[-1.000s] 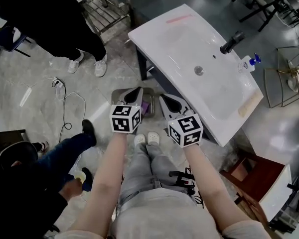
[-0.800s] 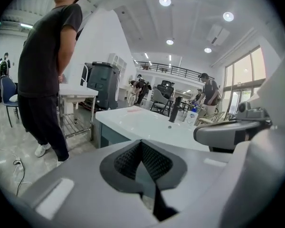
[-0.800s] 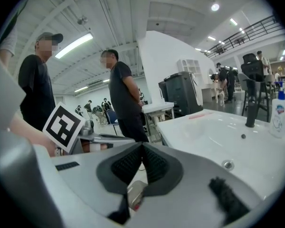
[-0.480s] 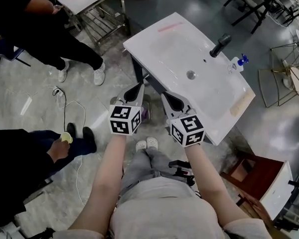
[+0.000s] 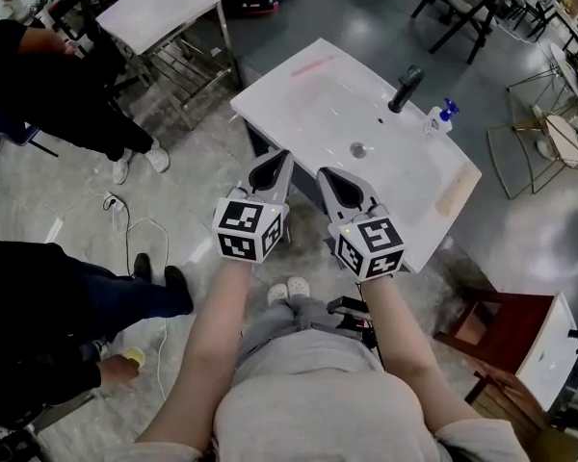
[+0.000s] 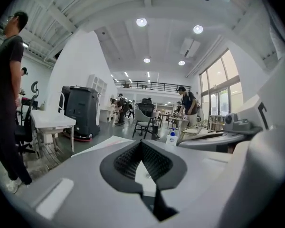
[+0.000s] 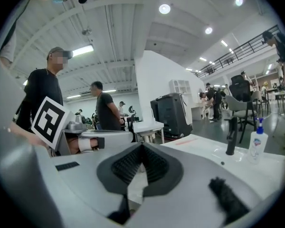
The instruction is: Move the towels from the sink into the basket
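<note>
We hold left gripper (image 5: 277,162) and right gripper (image 5: 328,178) closed and empty, side by side at the sink (image 5: 318,104) front edge, probably idle, since no towels or basket show.

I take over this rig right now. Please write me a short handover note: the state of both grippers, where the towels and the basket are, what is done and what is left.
Left gripper: shut, nothing between its jaws.
Right gripper: shut, also empty.
Both are held side by side over the near edge of the sink.
Sink: no towel is visible in it, only the drain, the faucet and a soap bottle at the back.
Basket: not visible in any view.
Done: the sink looks cleared of towels.
Left: look down and check that the towels are in the basket. Nothing else seems to remain.
</note>
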Tool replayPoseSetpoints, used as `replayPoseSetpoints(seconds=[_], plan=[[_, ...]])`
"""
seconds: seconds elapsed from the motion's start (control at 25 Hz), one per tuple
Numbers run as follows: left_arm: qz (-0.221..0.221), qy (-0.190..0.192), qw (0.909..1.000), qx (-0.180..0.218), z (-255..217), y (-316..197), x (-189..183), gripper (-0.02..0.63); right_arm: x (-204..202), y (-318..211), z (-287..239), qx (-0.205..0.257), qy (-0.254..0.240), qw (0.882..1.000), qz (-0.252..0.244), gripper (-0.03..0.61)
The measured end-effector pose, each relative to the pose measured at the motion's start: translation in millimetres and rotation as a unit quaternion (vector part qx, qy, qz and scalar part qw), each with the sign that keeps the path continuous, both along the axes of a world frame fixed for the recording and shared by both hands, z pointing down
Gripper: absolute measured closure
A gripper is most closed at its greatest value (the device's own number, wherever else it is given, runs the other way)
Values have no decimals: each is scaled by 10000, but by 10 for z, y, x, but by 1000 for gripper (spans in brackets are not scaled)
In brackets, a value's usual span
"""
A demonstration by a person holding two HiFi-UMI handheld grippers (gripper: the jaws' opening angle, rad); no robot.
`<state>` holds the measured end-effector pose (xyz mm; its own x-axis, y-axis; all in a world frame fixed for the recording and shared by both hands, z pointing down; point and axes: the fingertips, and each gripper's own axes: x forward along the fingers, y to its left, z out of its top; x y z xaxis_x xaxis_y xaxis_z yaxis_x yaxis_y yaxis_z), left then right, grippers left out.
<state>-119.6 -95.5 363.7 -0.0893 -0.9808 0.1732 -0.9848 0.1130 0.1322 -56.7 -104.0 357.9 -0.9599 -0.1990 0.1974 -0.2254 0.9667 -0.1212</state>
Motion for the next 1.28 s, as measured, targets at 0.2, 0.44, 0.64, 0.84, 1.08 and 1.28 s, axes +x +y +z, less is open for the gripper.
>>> replayPoseSetpoints(seconds=[0.2, 0.44, 0.64, 0.84, 1.08, 1.28], plan=[[198, -124, 9993, 280, -287, -58, 125, 606, 64, -29, -258, 242, -186, 9994, 151, 561], [376, -256, 9973, 570, -574, -121, 243, 607, 114, -41, -546, 604, -332, 9974, 224, 561], [450, -319, 9952, 809, -795, -130, 317, 607, 145, -30, -713, 776, -431, 9957, 266, 561], [485, -459, 9923, 1041, -1058, -134, 356, 607, 171, -30, -920, 924, -597, 9934, 310, 561], [493, -685, 9880, 1291, -1338, -92, 399, 607, 209, 4, -1188, 1161, -807, 9893, 346, 561], [503, -903, 9849, 1390, -1468, -88, 459, 607, 229, 2, -1363, 1334, -954, 9857, 392, 561]])
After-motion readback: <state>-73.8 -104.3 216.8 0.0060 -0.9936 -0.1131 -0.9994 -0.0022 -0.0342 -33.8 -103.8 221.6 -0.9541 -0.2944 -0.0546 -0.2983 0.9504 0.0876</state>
